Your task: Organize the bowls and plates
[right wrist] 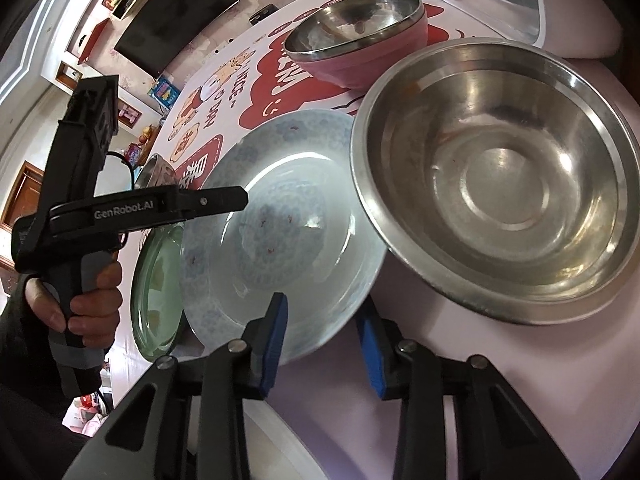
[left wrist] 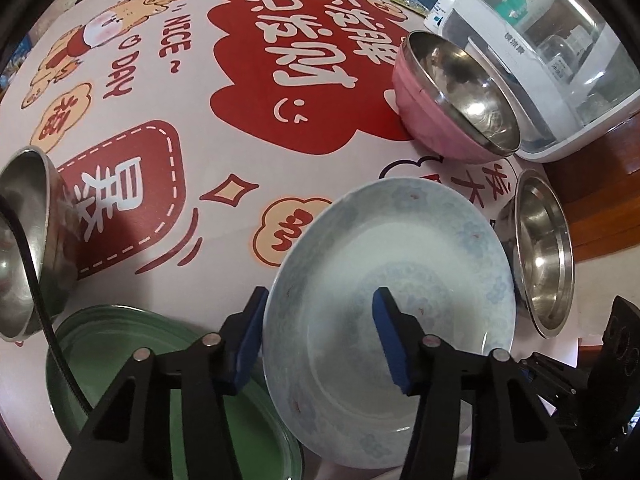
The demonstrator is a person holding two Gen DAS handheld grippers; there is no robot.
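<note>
A white plate with a pale blue flower pattern [left wrist: 400, 264] [right wrist: 288, 208] lies on the printed tablecloth, its left side over a green glass plate [left wrist: 120, 364] [right wrist: 156, 280]. My left gripper [left wrist: 320, 292] straddles the plate's left rim, one pad outside and one over the inside. The pads stand apart and do not press. My right gripper [right wrist: 323, 300] straddles the near rim the same way, with a gap on both sides. One finger [right wrist: 216, 202] of the left gripper shows over the plate's far edge in the right wrist view.
A steel bowl [left wrist: 540, 252] [right wrist: 500, 176] sits close to the plate's right side. Behind it is a pink bowl with a steel lining [left wrist: 452, 96] [right wrist: 356, 36]. Another steel bowl [left wrist: 24, 240] stands at the left. A white appliance [left wrist: 560, 60] fills the back right. A hand [right wrist: 92, 300] holds the left gripper.
</note>
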